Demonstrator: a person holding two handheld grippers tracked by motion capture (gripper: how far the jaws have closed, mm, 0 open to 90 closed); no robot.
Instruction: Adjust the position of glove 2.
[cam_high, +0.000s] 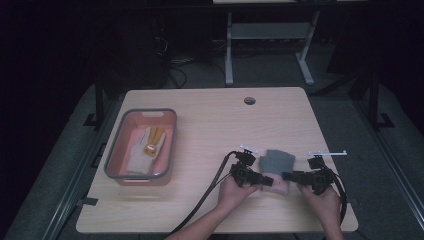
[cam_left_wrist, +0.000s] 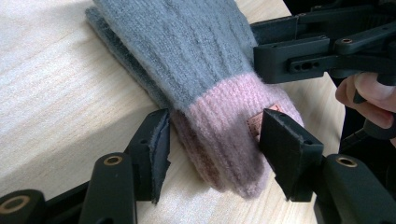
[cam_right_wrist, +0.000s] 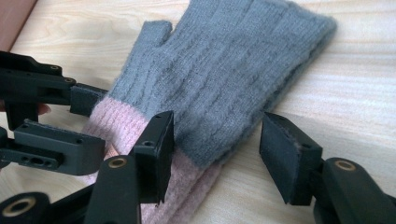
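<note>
Two grippers meet at one knitted glove (cam_high: 278, 165) lying flat on the table (cam_high: 210, 125), near your edge and well apart from the pink tub (cam_high: 142, 145) at the left, where another glove (cam_high: 145, 150) lies. You hold the left gripper (cam_left_wrist: 214, 140) with its fingers (cam_left_wrist: 156, 144) spread to either side of the pink ribbed cuff, one pad at the small brown tag; whether the pads press yet cannot be told. Your right gripper (cam_right_wrist: 217, 144) has its fingers (cam_right_wrist: 161, 140) spread over the grey body near the cuff line, one resting on the knit, one clear of it on the wood. Judged by its look, the glove is light, soft and limp; it will sag and fold when lifted. The doubled cuff edge offers the firmest hold. The grey part is cable-knit with a stub thumb, fuzzy, not slippery.
</note>
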